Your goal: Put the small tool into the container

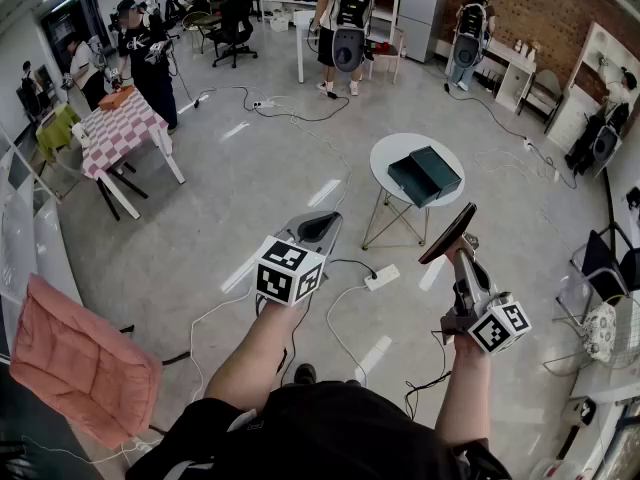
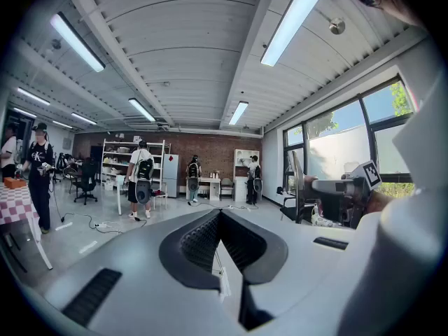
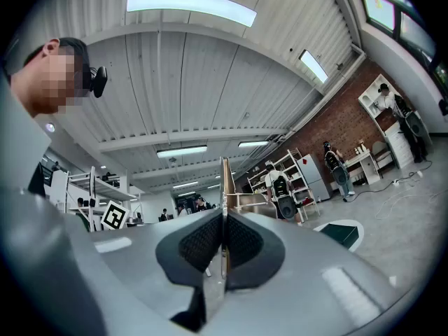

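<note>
In the head view my right gripper [image 1: 463,252] is held up in front of me, shut on a thin flat dark tool [image 1: 448,233] that slants up to the right. In the right gripper view the tool [image 3: 225,180] stands edge-on, rising from the shut jaws of the right gripper [image 3: 224,221]. My left gripper [image 1: 322,224] is raised beside it, shut with nothing in it; its jaws meet in the left gripper view [image 2: 220,214]. A dark green box [image 1: 424,175], with its lid beside it, lies on a round white table [image 1: 395,148] farther ahead, also visible as the green box [image 3: 344,233].
Cables and a white power strip [image 1: 382,277] lie on the floor between me and the round table. A checked-cloth table [image 1: 118,130] stands far left, a pink cushion [image 1: 78,358] near left, a wire basket [image 1: 598,328] at right. Several people work at the back.
</note>
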`<action>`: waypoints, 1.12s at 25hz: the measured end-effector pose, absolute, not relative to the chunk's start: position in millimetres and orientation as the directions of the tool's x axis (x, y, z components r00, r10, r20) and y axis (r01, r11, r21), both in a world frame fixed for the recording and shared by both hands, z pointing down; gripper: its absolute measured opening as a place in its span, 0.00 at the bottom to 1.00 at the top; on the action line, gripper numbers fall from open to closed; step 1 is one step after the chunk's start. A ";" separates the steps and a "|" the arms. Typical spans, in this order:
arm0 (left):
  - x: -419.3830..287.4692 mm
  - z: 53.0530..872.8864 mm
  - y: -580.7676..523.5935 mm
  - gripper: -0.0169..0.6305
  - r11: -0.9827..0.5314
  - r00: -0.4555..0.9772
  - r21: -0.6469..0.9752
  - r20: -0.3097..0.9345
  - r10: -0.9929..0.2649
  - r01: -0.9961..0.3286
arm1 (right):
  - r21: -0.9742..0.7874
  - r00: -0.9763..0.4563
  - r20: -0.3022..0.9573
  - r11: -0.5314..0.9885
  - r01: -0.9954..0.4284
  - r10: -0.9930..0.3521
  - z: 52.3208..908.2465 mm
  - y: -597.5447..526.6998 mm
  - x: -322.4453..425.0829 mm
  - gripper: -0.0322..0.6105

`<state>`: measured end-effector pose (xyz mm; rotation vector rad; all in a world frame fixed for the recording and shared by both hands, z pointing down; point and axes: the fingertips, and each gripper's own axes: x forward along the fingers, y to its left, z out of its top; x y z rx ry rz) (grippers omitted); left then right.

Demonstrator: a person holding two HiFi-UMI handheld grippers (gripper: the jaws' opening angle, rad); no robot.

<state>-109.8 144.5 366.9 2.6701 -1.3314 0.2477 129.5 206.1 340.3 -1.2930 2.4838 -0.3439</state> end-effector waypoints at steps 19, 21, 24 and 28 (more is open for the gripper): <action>-69.7 378.3 163.9 0.04 -0.598 0.589 0.036 0.230 -0.775 -0.801 | -0.408 -0.538 -0.191 0.565 -0.717 -0.821 357.1 230.7 168.5 0.07; -64.7 379.5 170.0 0.04 -0.596 0.588 0.038 0.230 -0.776 -0.802 | -0.411 -0.539 -0.194 0.567 -0.714 -0.820 356.8 234.2 173.3 0.07; -62.2 380.4 174.9 0.04 -0.592 0.583 0.039 0.232 -0.779 -0.805 | -0.423 -0.541 -0.186 0.564 -0.709 -0.820 360.9 238.6 177.4 0.07; -63.8 376.6 171.7 0.04 -0.590 0.582 0.042 0.231 -0.780 -0.807 | -0.433 -0.539 -0.168 0.553 -0.712 -0.825 364.8 237.4 179.2 0.07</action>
